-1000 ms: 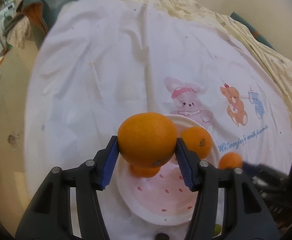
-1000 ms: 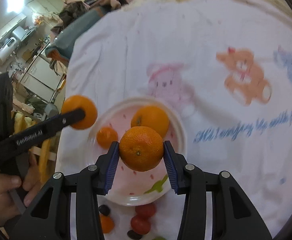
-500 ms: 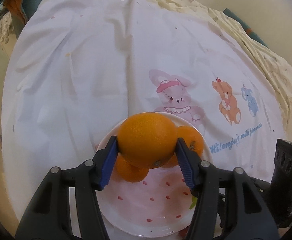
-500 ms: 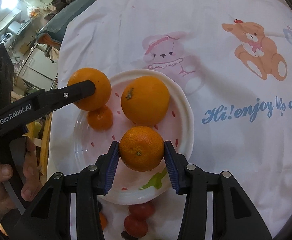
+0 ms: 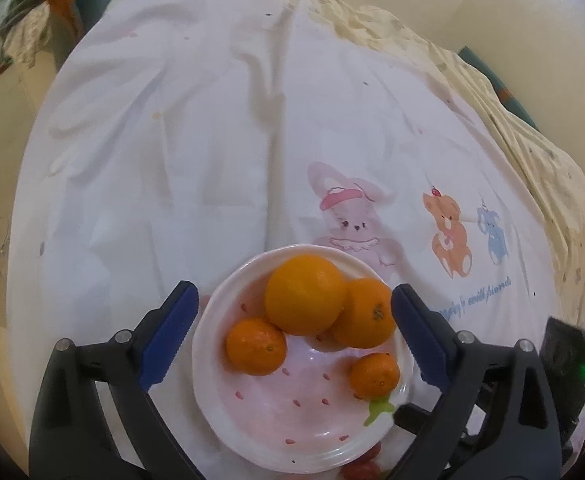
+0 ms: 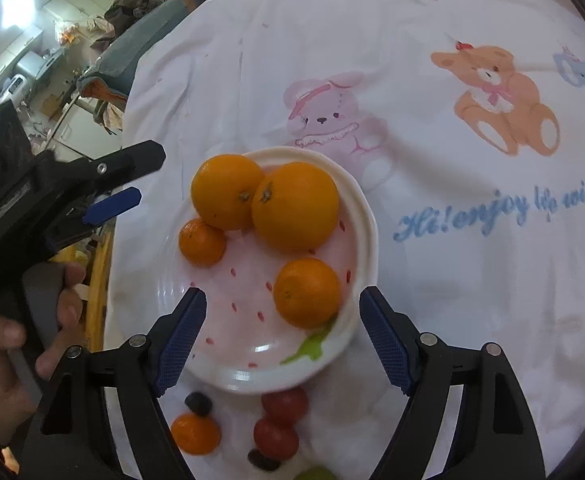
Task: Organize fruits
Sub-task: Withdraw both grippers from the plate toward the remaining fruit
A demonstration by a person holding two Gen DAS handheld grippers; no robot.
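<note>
A white plate with pink specks point(image 5: 212, 400) point(image 6: 366, 216) lies on the white sheet. On it lie two large oranges point(image 5: 304, 294) point(image 6: 294, 206) and two smaller mandarins point(image 5: 255, 346) point(image 6: 307, 292). My left gripper point(image 5: 292, 336) is open and empty, its jaws spread on either side of the plate; it also shows in the right wrist view point(image 6: 124, 180). My right gripper point(image 6: 282, 336) is open and empty just above the plate's near edge.
Near the plate's front edge lie a small mandarin point(image 6: 195, 434), two red tomatoes point(image 6: 275, 436), dark grapes point(image 6: 198, 404) and a green grape point(image 6: 312, 474). The sheet has printed cartoon animals point(image 6: 500, 100). A cluttered room lies beyond the left edge.
Both grippers opened and let go of their fruit. The large orange and the mandarin now lie on the plate.
</note>
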